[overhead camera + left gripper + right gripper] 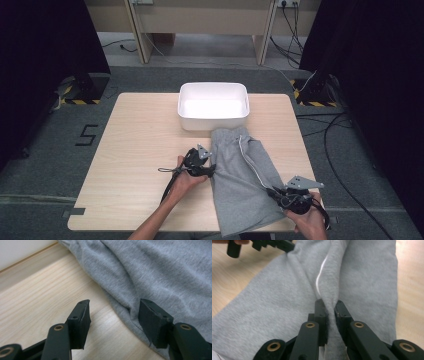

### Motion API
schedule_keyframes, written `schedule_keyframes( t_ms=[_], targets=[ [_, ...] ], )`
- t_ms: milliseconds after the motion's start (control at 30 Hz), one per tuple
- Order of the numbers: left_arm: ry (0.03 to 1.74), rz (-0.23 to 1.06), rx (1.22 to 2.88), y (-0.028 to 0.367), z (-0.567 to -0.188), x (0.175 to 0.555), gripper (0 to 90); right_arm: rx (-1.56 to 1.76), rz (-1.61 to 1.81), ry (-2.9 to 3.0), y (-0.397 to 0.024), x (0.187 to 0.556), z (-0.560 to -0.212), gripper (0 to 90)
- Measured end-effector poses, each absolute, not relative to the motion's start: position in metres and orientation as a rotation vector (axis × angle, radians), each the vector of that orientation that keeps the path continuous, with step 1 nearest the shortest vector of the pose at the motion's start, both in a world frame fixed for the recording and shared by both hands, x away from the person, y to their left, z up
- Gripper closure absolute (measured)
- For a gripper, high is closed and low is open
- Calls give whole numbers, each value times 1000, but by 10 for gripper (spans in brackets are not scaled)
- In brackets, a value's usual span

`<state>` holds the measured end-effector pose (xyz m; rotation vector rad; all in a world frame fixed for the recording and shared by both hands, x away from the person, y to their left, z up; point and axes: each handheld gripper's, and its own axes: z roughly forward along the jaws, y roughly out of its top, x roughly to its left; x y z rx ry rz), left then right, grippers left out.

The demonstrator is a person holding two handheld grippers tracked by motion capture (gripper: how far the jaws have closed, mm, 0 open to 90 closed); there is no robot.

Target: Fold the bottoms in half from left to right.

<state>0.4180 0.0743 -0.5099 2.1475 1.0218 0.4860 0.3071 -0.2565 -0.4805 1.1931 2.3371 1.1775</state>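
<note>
The left half of the counter (135, 165) lies bare — open wood from its near edge up to the far edge, with room to pass. The white tub (213, 106) stands at the far middle, and the grey shorts (245, 180) run from just before it down to the near edge, covering the right-centre. A narrow bare strip stays along the right edge — the left gripper (209, 170) sits at the cloth's left hem, the right gripper (274, 191) on its near right part.

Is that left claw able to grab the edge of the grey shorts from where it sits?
Probably yes: the left claw stands open astride the grey shorts hem, nothing between.
</note>
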Motion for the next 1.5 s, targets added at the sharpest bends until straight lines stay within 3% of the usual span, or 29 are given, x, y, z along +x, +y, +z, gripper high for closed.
schedule_keyframes(
  t_ms=[100,367,500,700,1000,1267,1500],
  targets=[
    [1032,496,2140,79,-510,420,422,1251,1152,2320,-260,310,-487,767],
    [1070,457,2114,96,-511,421,429,1188,1136,2348,-254,306,-486,800],
    [1068,449,2120,99,-511,421,429,1173,1188,2356,-247,305,-483,744],
    [1069,458,2126,103,-510,421,429,1090,1093,2418,-239,304,-487,891],
    [1071,465,2122,105,-511,420,429,1084,1151,2329,-262,282,-460,900],
    [1074,466,2120,104,-511,420,429,1215,1041,2398,-272,292,-504,899],
    [1074,472,2125,106,-510,421,423,1192,1024,2415,-262,290,-504,898]
  ],
)
